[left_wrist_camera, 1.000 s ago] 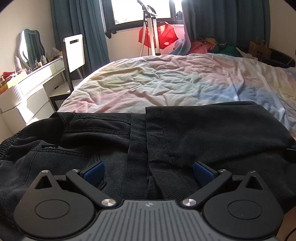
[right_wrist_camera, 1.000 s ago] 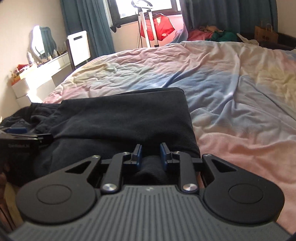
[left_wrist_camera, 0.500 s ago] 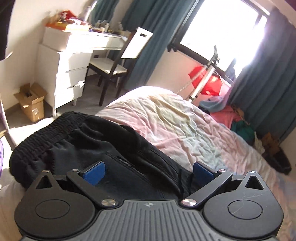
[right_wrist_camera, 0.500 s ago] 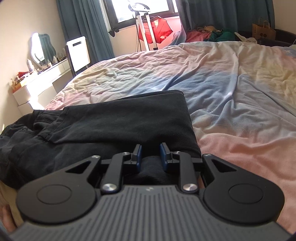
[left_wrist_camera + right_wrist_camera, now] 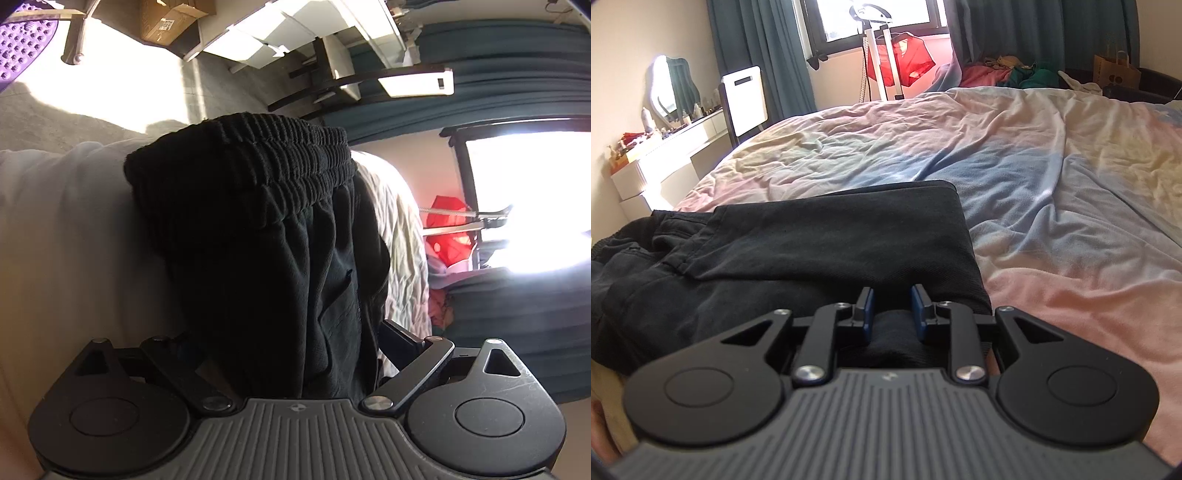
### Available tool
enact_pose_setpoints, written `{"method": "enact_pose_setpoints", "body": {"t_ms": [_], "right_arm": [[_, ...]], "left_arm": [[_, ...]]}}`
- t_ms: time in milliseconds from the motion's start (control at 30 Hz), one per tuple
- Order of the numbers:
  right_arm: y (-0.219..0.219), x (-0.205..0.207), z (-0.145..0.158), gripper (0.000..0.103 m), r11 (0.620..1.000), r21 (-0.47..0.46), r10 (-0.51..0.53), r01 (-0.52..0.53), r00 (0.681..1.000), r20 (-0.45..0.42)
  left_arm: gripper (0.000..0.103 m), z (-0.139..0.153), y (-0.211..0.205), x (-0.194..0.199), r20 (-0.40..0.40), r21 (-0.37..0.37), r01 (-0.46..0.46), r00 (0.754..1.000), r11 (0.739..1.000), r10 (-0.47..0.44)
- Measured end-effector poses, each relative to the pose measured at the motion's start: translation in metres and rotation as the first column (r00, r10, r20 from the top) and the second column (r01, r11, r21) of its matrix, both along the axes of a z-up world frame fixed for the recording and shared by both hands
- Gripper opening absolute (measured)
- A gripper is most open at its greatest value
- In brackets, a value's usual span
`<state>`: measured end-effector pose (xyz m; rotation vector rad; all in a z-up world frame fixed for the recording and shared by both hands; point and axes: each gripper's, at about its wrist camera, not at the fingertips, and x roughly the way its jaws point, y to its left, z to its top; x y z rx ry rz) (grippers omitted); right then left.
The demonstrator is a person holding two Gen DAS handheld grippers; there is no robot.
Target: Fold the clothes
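Observation:
Black trousers (image 5: 798,254) lie folded across the near edge of the bed (image 5: 1015,177), one leg doubled over the rest. My right gripper (image 5: 889,306) is shut on a bunched fold of the trousers at their near right corner. In the left wrist view the camera is rolled on its side and the ribbed elastic waistband (image 5: 255,155) fills the middle. My left gripper (image 5: 291,347) is open, its jaws wide apart on either side of the trouser cloth, which covers both pads.
A pastel wrinkled duvet covers the bed. A white dresser (image 5: 661,155) with small items, a mirror and a chair (image 5: 744,99) stand at the left. A clothes rack with a red garment (image 5: 905,62) stands by the window. A cardboard box (image 5: 173,14) sits on the floor.
My left gripper has swung left to the waistband end and rolled sideways, with the cloth now between its open jaws. My right gripper keeps its hold and has barely moved.

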<state>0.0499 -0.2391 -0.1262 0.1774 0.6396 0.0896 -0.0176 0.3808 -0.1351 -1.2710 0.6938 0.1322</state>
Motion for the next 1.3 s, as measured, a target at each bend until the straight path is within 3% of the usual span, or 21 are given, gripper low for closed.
{"method": "enact_pose_setpoints", "body": {"t_ms": [100, 167, 233, 267, 400, 500, 567, 700, 867, 933, 1000, 1133, 1233, 1300], "right_arm": [[0.002, -0.003, 0.005, 0.026, 1.0, 0.0, -0.01, 0.01, 0.999, 0.034], [0.008, -0.008, 0.012, 0.027, 1.0, -0.014, 0.014, -0.012, 0.996, 0.09], [0.014, -0.009, 0.016, 0.026, 0.999, -0.02, 0.05, -0.048, 0.992, 0.113], [0.018, -0.006, 0.012, 0.026, 0.997, -0.031, 0.07, -0.068, 0.994, 0.082], [0.033, 0.006, -0.009, 0.026, 0.985, -0.112, 0.13, -0.131, 0.991, -0.019], [0.034, 0.005, -0.008, 0.026, 0.986, -0.108, 0.128, -0.129, 0.992, -0.017], [0.029, 0.003, -0.006, 0.026, 0.991, -0.071, 0.116, -0.116, 0.993, -0.012], [0.008, -0.002, 0.008, 0.024, 0.996, 0.063, 0.062, -0.063, 0.998, 0.01], [-0.023, -0.013, 0.028, 0.026, 0.992, 0.103, -0.082, 0.077, 0.996, 0.042], [-0.039, -0.016, 0.032, 0.027, 0.985, 0.095, -0.151, 0.146, 0.987, 0.054], [-0.057, -0.019, 0.035, 0.027, 0.97, 0.124, -0.216, 0.208, 0.974, 0.06], [-0.097, -0.024, 0.038, 0.027, 0.919, 0.224, -0.346, 0.324, 0.936, 0.064], [-0.124, -0.029, 0.04, 0.027, 0.871, 0.277, -0.44, 0.406, 0.895, 0.073], [-0.144, -0.034, 0.038, 0.027, 0.827, 0.339, -0.496, 0.448, 0.866, 0.064]], "left_arm": [[0.075, -0.007, 0.002, 0.011, 0.002, 0.055, -0.064, 0.998, 0.996, 0.064], [0.048, -0.008, 0.003, 0.014, -0.017, 0.093, -0.106, 0.994, 0.99, 0.108], [0.037, -0.006, 0.001, 0.016, -0.011, 0.125, -0.115, 0.993, 0.985, 0.117], [0.028, -0.002, -0.001, 0.016, -0.006, 0.152, -0.114, 0.993, 0.982, 0.117], [0.019, 0.033, -0.026, 0.021, 0.033, 0.335, -0.081, 0.997, 0.939, 0.074], [0.018, 0.077, -0.061, 0.03, 0.094, 0.476, -0.072, 0.995, 0.877, 0.031], [0.017, 0.111, -0.099, 0.04, 0.142, 0.576, -0.067, 0.99, 0.815, -0.019], [0.017, 0.168, -0.184, 0.048, 0.223, 0.754, -0.071, 0.963, 0.653, -0.153], [0.017, 0.209, -0.314, 0.05, 0.313, 0.859, -0.124, 0.895, 0.496, -0.318], [0.017, 0.219, -0.373, 0.057, 0.337, 0.88, -0.145, 0.861, 0.451, -0.382], [0.017, 0.219, -0.425, 0.062, 0.346, 0.896, -0.156, 0.832, 0.417, -0.433], [0.017, 0.194, -0.523, 0.065, 0.328, 0.932, -0.178, 0.784, 0.315, -0.527], [0.017, 0.148, -0.596, 0.063, 0.273, 0.962, -0.211, 0.754, 0.173, -0.598], [0.018, 0.103, -0.641, 0.056, 0.2, 0.972, -0.233, 0.729, 0.036, -0.655]]}}
